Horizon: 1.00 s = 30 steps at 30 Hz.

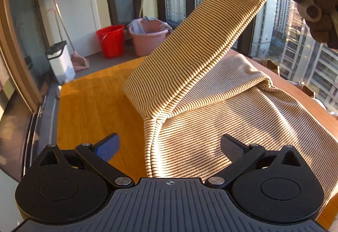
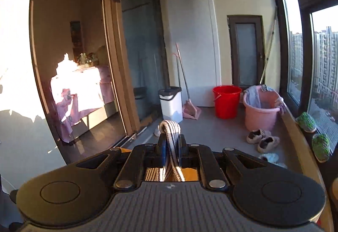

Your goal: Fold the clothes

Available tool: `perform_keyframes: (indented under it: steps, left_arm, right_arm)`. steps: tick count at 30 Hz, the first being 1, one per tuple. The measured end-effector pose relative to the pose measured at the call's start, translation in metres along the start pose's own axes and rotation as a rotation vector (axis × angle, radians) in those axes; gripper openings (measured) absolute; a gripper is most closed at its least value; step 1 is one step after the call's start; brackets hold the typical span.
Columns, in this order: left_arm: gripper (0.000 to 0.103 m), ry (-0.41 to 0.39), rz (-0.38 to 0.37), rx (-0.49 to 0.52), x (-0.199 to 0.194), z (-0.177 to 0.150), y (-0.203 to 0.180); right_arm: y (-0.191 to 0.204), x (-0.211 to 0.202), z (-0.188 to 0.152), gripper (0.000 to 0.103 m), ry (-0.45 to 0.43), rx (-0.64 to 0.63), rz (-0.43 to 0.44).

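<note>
Low warm sun thru windows — glare, fisheye-bent edges.

Low warm sun falls across the wooden bench (image 1: 88, 100) and the pale walls. Ahead of the fingers, on the grey floor (image 2: 215, 128), stand a red bucket (image 2: 226, 101), a pink basin (image 2: 262, 111), a white bin (image 2: 171, 104) and a broom (image 2: 187, 88). Tall dark-framed windows (image 2: 300, 45) to their right show high-rise blocks. Shoes (image 2: 263, 139) lie below the sill.
</note>
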State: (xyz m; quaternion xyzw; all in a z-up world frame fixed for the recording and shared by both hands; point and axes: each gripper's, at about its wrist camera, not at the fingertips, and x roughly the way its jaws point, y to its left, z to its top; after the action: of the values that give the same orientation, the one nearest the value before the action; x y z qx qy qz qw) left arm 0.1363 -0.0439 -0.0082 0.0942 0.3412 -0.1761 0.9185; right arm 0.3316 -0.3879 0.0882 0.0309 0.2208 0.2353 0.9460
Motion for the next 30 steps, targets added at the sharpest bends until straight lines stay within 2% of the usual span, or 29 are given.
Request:
perform_keyframes:
  steps: [3,8,13,15,18,21,23,25,27,30]
  left_arm:
    - [0.103,0.027,-0.006,-0.005,0.008,0.002,-0.003]
    - [0.103,0.047,-0.027,0.0,0.021,0.012,-0.01]
    - [0.103,-0.039,-0.12,-0.031,0.025,0.032,-0.019]
    - [0.103,-0.058,-0.155,-0.052,0.033,0.038,-0.023]
    - [0.103,-0.039,-0.154,-0.083,0.048,0.039,-0.024]
    - [0.103,-0.022,-0.16,-0.118,0.058,0.038,-0.019]
    - [0.103,-0.022,-0.168,-0.134,0.064,0.037,-0.016]
    - [0.103,-0.02,-0.18,-0.165,0.072,0.035,-0.009]
    - [0.103,-0.007,-0.186,-0.228,0.084,0.033,0.0]
    - [0.103,-0.008,-0.184,-0.305,0.088,0.026,0.015]
  right_arm:
    - [-0.046,0.019,-0.044,0.01,0.093,0.103,-0.072]
    - [-0.089,0.033,-0.094,0.01,0.17,0.255,-0.06]
    - [-0.1,0.037,-0.107,0.011,0.17,0.318,-0.016]
    - [-0.106,0.039,-0.109,0.013,0.201,0.36,-0.002]
    - [-0.115,0.038,-0.121,0.017,0.25,0.406,-0.06]
    - [-0.114,0.025,-0.13,0.026,0.23,0.363,-0.149]
    - [-0.108,0.011,-0.13,0.026,0.183,0.338,-0.171]
    - [-0.099,-0.002,-0.125,0.026,0.127,0.316,-0.153]
    - [-0.086,-0.008,-0.119,0.026,0.103,0.287,-0.097]
    - [-0.069,0.001,-0.115,0.026,0.142,0.25,-0.051]
